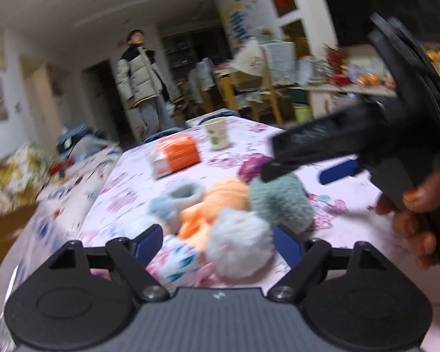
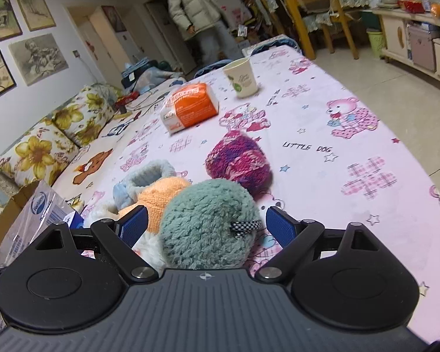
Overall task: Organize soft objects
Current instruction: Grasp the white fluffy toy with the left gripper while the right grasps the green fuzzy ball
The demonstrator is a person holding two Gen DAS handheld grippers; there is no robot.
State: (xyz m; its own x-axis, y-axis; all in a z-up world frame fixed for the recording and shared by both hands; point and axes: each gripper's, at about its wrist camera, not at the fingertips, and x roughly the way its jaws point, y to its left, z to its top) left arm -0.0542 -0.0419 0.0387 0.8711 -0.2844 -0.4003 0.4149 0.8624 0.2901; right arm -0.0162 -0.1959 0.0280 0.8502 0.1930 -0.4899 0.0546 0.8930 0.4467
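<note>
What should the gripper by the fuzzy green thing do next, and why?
Probably close the right gripper gently on the green plush piece. Its blue pads stand apart on either side of the plush without pressing it, so a soft squeeze looks like the likely next move before lifting it from the pile beside the orange plush.

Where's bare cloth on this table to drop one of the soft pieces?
Free: the wide stretch of tablecloth right of the magenta knit piece, out to the table edge; also a strip between that piece and the paper cup. Crowded: the near-left cluster, teal, orange and pale blue pieces touching.
</note>
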